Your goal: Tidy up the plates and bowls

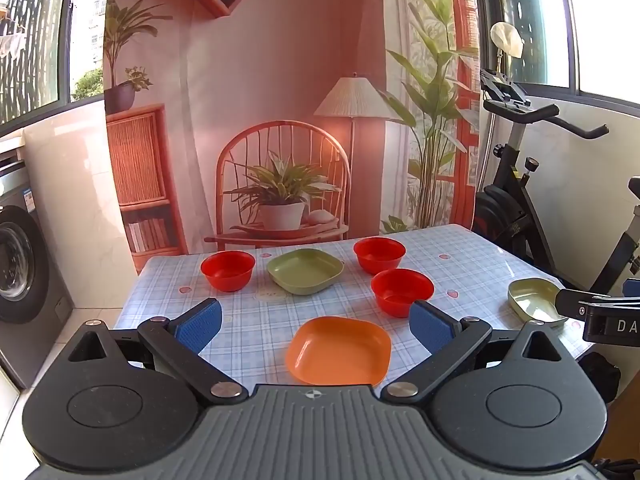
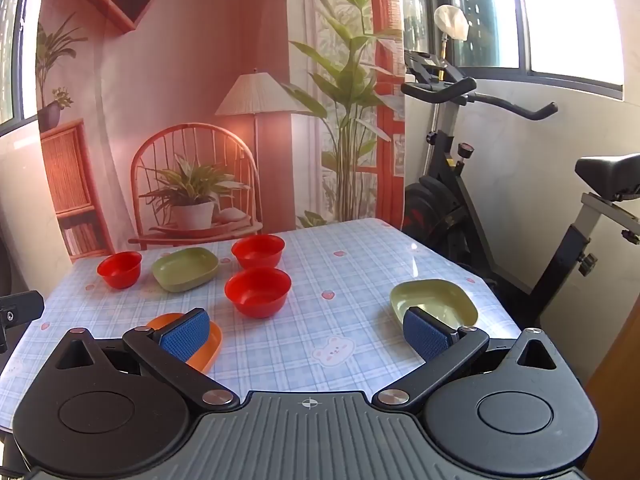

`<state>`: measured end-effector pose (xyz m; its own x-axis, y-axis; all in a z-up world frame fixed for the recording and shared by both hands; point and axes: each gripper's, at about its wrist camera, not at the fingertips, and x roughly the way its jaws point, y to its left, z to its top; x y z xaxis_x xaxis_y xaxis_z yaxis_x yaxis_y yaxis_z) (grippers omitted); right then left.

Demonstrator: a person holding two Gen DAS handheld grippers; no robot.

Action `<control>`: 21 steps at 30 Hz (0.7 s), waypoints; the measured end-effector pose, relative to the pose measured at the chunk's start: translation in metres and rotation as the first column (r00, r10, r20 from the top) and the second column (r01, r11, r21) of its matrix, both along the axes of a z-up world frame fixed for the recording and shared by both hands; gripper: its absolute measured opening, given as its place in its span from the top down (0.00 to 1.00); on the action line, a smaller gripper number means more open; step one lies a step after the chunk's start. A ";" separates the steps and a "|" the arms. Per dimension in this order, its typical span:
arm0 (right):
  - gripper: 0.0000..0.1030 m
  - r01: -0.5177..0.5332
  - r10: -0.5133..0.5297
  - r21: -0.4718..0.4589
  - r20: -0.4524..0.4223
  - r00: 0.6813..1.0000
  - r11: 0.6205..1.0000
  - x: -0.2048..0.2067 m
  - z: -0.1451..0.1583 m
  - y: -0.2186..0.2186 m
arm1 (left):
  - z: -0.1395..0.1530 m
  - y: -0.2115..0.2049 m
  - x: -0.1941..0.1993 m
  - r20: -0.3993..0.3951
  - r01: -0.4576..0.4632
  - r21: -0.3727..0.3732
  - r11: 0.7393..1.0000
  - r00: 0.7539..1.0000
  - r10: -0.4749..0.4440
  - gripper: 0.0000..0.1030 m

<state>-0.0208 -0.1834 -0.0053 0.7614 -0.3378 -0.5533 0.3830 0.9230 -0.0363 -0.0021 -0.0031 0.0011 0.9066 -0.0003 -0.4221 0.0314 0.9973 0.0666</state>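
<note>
Nearest the left wrist camera, the left gripper (image 1: 316,322) hangs with its jaws spread wide and nothing between them, above the orange plate (image 1: 339,350), a rounded-square dish with a raised rim that sits open side up at the near edge of the table (image 1: 472,256). The right gripper (image 2: 306,332) is likewise wide open and empty; its right blue pad lies just in front of the near green plate (image 2: 434,300), which sits toward the table's right edge, its long axis running left to right in the right wrist view. A second green plate (image 1: 305,270) rests farther back, between the left red bowl (image 1: 228,270) and the back red bowl (image 1: 379,255); the front red bowl (image 1: 401,291) stands just before the latter. All told: three red round bowls, two green plates, one orange plate, every one upright on the blue checked tablecloth, none stacked.
</note>
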 end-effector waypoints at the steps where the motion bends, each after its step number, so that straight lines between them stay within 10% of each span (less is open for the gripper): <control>1: 0.00 0.000 0.000 0.000 0.000 1.000 1.000 0.000 0.000 0.000 | 0.000 0.000 0.000 0.000 0.000 0.000 1.000 1.000 0.000 0.02; 21: 0.00 0.000 0.000 -0.001 0.002 1.000 1.000 -0.001 -0.001 -0.001 | 0.000 0.002 -0.003 0.002 0.002 0.000 1.000 1.000 -0.002 0.02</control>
